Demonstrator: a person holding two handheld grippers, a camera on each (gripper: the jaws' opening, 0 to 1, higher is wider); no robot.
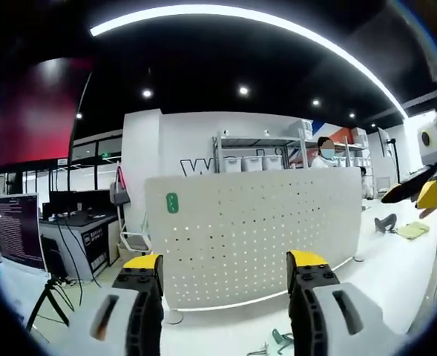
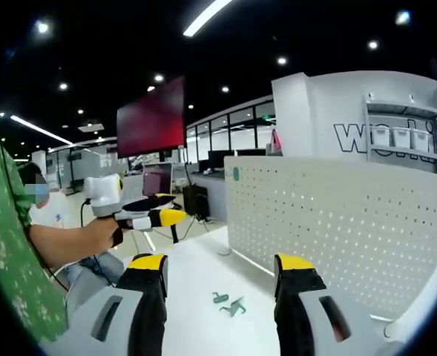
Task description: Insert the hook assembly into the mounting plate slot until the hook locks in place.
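Here, the left gripper (image 1: pixel 231 276), its two yellow-tipped black jaws spread wide with nothing between them, was raised before a tall white perforated metal panel (image 1: pixel 255 233) standing upright on the white tabletop (image 1: pixel 396 274). A small green tag (image 1: pixel 172 202) sat near the panel's upper left corner in the left gripper view. Low on the table, just in front of the panel, lay a small green hook piece (image 1: pixel 280 337) beside a thin wire part; which of them belonged to the hook assembly could not be told.

In the right gripper view, the right gripper (image 2: pixel 222 276) likewise stood open and empty, its jaws well apart, pointing across the table with the perforated panel (image 2: pixel 337 230) to its right. Two small green hook pieces (image 2: pixel 229 302) rested on the bare tabletop (image 2: pixel 196 259) between the jaws' lines, touched by neither. At left, a person's hand (image 2: pixel 103 231) gripped the other gripper, its yellow tips (image 2: pixel 166 216) held above the table edge. A dark red wall screen (image 2: pixel 151 116) hung in the office behind.
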